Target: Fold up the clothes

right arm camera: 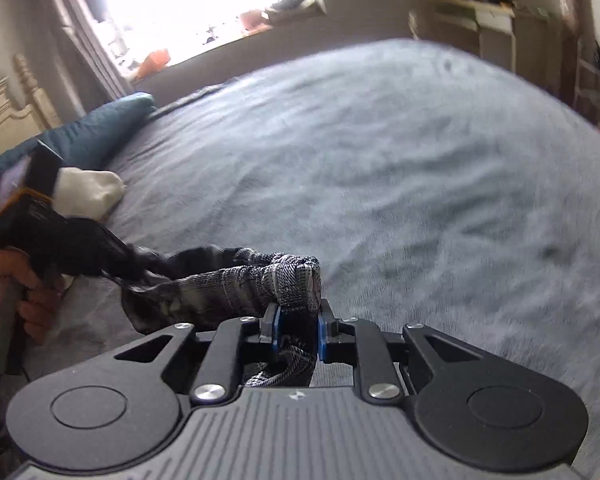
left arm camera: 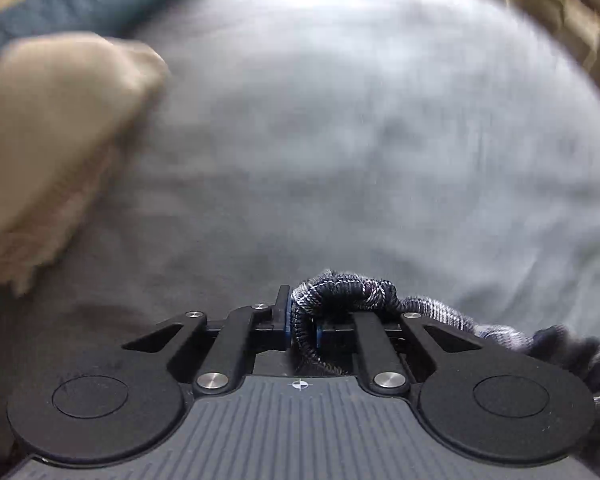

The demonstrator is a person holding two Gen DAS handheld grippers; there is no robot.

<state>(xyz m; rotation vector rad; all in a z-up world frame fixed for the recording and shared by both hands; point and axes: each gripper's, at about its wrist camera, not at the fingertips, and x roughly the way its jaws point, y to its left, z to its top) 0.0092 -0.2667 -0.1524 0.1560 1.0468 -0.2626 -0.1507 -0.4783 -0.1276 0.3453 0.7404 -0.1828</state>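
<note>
**Dark knit garment stretched between both grippers over the bed**

The left hand-held gripper (left arm camera: 302,330) is clenched on one bunched end of the dark knit garment (right arm camera: 236,276). The right hand-held gripper (right arm camera: 298,334) grasps the other end. The cloth hangs between them above the grey bed (right arm camera: 400,168), near a beige pillow (left arm camera: 56,136).

Black-and-grey woven garment (right arm camera: 260,280); pale grey bedcover (right arm camera: 380,160); teal pillow (right arm camera: 100,128); beige cloth (left arm camera: 60,128).
</note>
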